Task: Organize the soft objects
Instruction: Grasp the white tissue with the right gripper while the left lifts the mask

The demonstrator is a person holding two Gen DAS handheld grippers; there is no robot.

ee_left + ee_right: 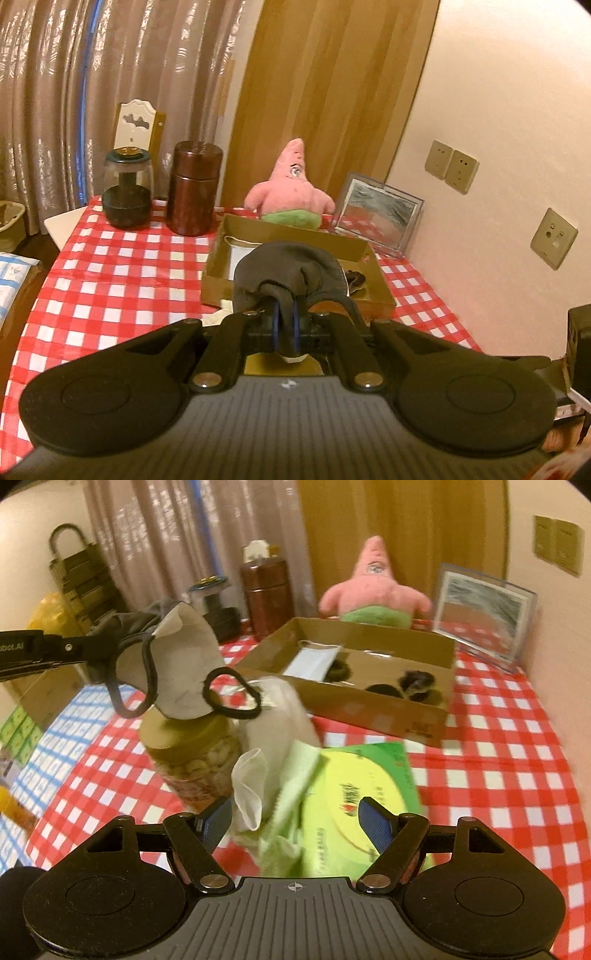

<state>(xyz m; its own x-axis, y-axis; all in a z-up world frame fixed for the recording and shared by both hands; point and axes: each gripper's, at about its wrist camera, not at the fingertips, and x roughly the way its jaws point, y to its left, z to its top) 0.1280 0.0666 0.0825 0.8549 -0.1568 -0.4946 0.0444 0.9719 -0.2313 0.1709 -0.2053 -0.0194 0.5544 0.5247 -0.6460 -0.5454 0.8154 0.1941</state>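
My left gripper (pixel 285 325) is shut on a dark grey face mask (pixel 291 269), held up in front of an open cardboard box (pixel 218 266). In the right wrist view the same mask (pixel 181 664) hangs from the left gripper (pixel 99 650) at the left, pale lining outward, black ear loops dangling over a lidded jar (pixel 195 753). The box (pixel 369 712) holds a white mask (pixel 314 661) and dark hair ties (pixel 413 683). My right gripper (pixel 295 821) stands open, with crumpled white tissue (pixel 255 786) and a green tissue pack (pixel 354 794) below and between its blue pads.
A pink star plush (pixel 291 184) sits behind the box, a picture frame (pixel 380 218) leaning on the wall to its right. A brown canister (pixel 194 188) and a dark grinder (pixel 127 188) stand at the back left of the red checked tablecloth (pixel 110 280).
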